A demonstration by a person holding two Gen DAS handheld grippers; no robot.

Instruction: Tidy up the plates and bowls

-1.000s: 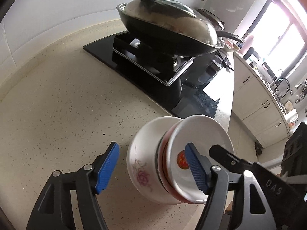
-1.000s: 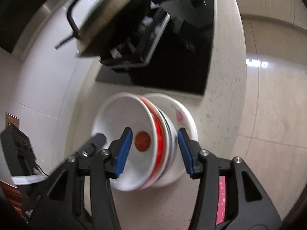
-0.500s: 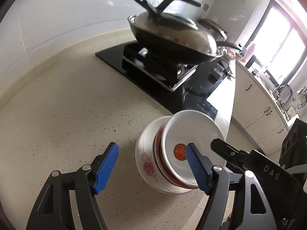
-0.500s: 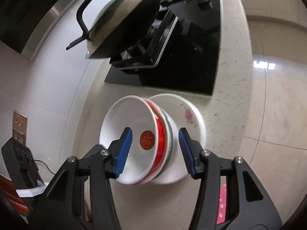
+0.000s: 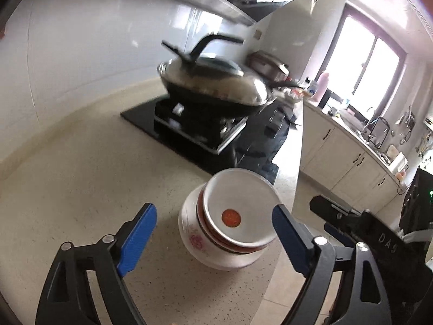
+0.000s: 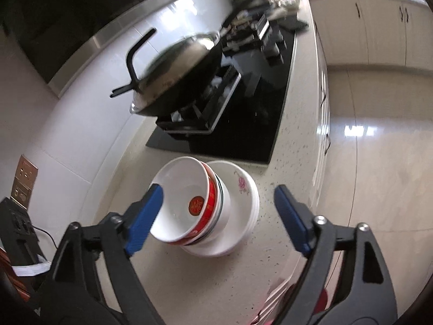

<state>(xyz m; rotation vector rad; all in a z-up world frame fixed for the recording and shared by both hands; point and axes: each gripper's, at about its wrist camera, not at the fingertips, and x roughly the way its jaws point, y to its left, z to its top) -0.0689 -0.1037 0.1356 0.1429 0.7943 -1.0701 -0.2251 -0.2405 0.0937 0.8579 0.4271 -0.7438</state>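
Left tongs [image 5: 213,233] spread wide, blue pads [image 5: 138,239] well clear of anything, nothing pinched; the jaws have just been opening. Right tongs [image 6: 217,218] the same story: jaws have just been opening, pads [image 6: 291,218] apart and empty, with the stack of bowls [image 6: 205,208] sitting beyond and between them but untouched. That stack rests on the speckled surface [image 5: 67,189], near its front edge, just in front of the black glass hob [image 6: 243,135]. At the bottom, a white bowl with a pink flower [image 5: 196,241] on its side; nested in it, a dark-rimmed one, then a red-banded bowl [image 6: 209,203], white inside with a round red emblem [image 5: 230,217] at the bottom. The upper bowls sit tilted, leaning off to one side of the flowered one. Behind, a lidded black wok [image 5: 213,86] stands on the burner, handle sticking up, blurred in both views. From the left view, the right tongs' black frame [image 5: 360,227] shows just beside the stack. Tiled floor [image 6: 379,176] beyond the edge.
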